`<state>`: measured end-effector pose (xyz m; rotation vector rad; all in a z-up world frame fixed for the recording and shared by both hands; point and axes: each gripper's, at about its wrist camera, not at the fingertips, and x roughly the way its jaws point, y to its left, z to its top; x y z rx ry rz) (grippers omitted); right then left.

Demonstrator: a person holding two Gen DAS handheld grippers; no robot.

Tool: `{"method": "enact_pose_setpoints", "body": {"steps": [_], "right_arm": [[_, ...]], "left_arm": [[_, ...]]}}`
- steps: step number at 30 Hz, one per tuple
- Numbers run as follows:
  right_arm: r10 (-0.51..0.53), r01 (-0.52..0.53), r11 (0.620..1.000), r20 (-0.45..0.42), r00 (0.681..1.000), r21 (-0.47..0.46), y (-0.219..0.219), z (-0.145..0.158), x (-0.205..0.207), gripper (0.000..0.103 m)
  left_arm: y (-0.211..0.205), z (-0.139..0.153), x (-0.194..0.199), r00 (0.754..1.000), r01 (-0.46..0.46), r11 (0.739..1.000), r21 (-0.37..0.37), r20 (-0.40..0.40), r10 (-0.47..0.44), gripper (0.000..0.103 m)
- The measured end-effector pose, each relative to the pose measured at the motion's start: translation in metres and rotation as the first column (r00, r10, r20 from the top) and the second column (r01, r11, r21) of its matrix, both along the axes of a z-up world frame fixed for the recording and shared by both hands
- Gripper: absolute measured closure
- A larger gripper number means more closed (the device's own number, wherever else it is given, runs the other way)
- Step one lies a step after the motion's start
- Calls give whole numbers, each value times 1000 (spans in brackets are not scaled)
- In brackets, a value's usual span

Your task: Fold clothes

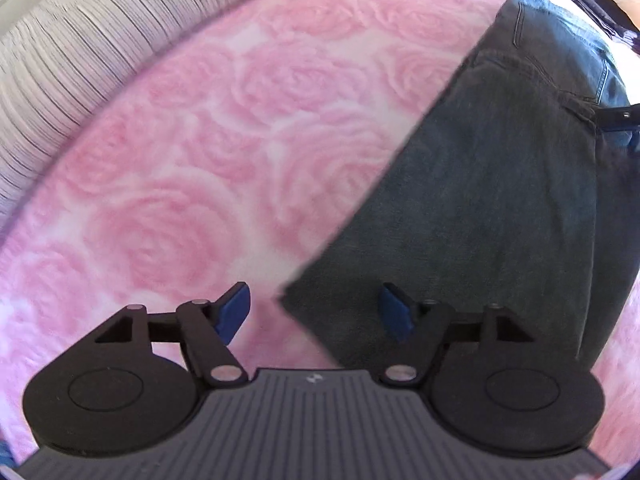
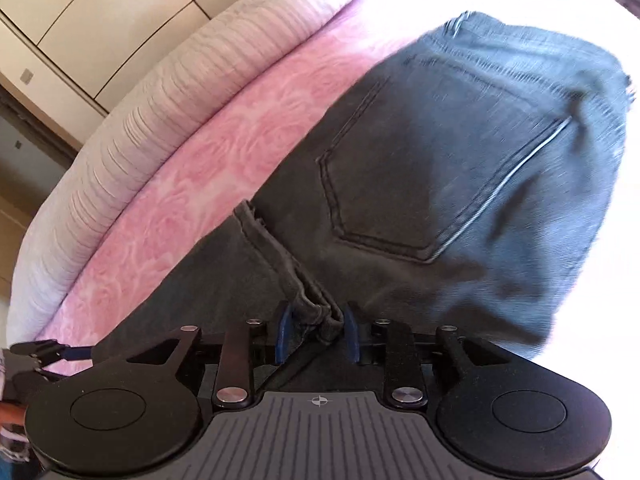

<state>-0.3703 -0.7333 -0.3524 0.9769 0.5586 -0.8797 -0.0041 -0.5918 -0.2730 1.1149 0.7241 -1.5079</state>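
Pink rose blanket (image 1: 200, 152) covers the bed, ribbed grey cover (image 2: 132, 128) along its edge. Dark jeans (image 2: 440, 168) lie on the blanket, back pocket up. Left gripper (image 1: 316, 312) hovers at the jeans' corner, jaws spread, nothing between. Right gripper (image 2: 318, 332): jaws narrowly apart around the hem, pads not pressing. No readable writing.

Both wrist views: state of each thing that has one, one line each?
jeans: folded over, lying flat on the pink blanket, back pocket facing up.
left gripper: open, nothing between the pads, above a corner of the jeans.
right gripper: jaws slightly apart with the jeans' hem between them; pads seem not to press.
pink blanket: spread flat.
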Motion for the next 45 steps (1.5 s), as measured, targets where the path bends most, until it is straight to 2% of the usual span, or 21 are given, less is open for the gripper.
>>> {"method": "enact_pose_setpoints", "body": {"steps": [4, 6, 8, 9, 11, 14, 16, 17, 20, 22, 24, 26, 27, 32, 35, 36, 37, 38, 39, 43, 45], "right_arm": [[90, -96, 991, -68, 994, -88, 36, 32, 12, 73], [198, -210, 970, -104, 975, -120, 67, 41, 35, 67], [346, -370, 915, -155, 925, -161, 108, 45, 69, 55], [414, -443, 879, -179, 893, -179, 129, 45, 86, 50], [506, -550, 810, -231, 831, -205, 166, 40, 118, 48], [622, -693, 683, -313, 717, -231, 221, 32, 166, 48], [647, -748, 612, -380, 661, -257, 246, 23, 187, 48], [643, -768, 580, -424, 637, -273, 256, 17, 196, 48], [625, -822, 496, -541, 562, -281, 274, -1, 216, 48], [605, -855, 443, -614, 508, -270, 281, -13, 226, 47], [568, -894, 394, -708, 419, -214, 287, -29, 237, 45], [541, -886, 411, -725, 427, -215, 286, -30, 233, 45], [527, -881, 420, -733, 431, -216, 285, -31, 232, 58], [553, -846, 482, -671, 495, -228, 268, -15, 215, 84], [569, -807, 537, -601, 562, -247, 252, 11, 208, 86], [568, -799, 545, -589, 575, -254, 250, 18, 205, 86], [568, -793, 551, -579, 584, -259, 249, 24, 204, 86], [570, -793, 551, -576, 586, -260, 251, 28, 202, 86], [572, -792, 552, -573, 587, -262, 253, 32, 200, 85], [559, -812, 524, -617, 554, -256, 257, 26, 209, 79], [533, -823, 506, -657, 533, -257, 268, 20, 216, 59]], "left_arm": [[14, 18, 16, 985, 121, 991, -56, 134, -113, 35], [34, 20, 8, 927, 309, 949, -68, 243, -284, 34], [59, 14, -5, 806, 528, 848, -52, 345, -481, 33], [72, 7, -11, 722, 631, 775, -34, 391, -571, 33], [98, -6, -23, 521, 801, 598, 17, 471, -712, 33], [117, -26, -28, 308, 921, 388, 43, 530, -790, 33], [115, -40, -27, 233, 948, 314, 56, 550, -802, 38], [113, -46, -26, 203, 956, 285, 63, 556, -806, 46], [104, -58, -20, 137, 975, 212, 65, 576, -806, 50], [99, -60, -16, 101, 982, 176, 70, 590, -801, 50], [94, -61, -12, 83, 984, 159, 76, 597, -798, 50], [89, -60, -11, 83, 984, 162, 80, 597, -798, 50], [87, -60, -10, 80, 984, 161, 82, 598, -797, 50], [99, -65, -6, -30, 996, 38, 85, 678, -734, 46], [104, -71, -7, -80, 996, -31, 82, 710, -700, 45], [103, -74, -10, -86, 996, -33, 87, 716, -693, 48], [101, -77, -13, -88, 995, -33, 91, 719, -689, 54], [95, -75, -16, -65, 996, -9, 84, 706, -705, 71], [89, -73, -20, -42, 997, 15, 77, 692, -720, 77], [71, -60, -28, 37, 994, 94, 55, 641, -767, 85], [67, -52, -32, 69, 992, 121, 42, 623, -779, 87]]}}
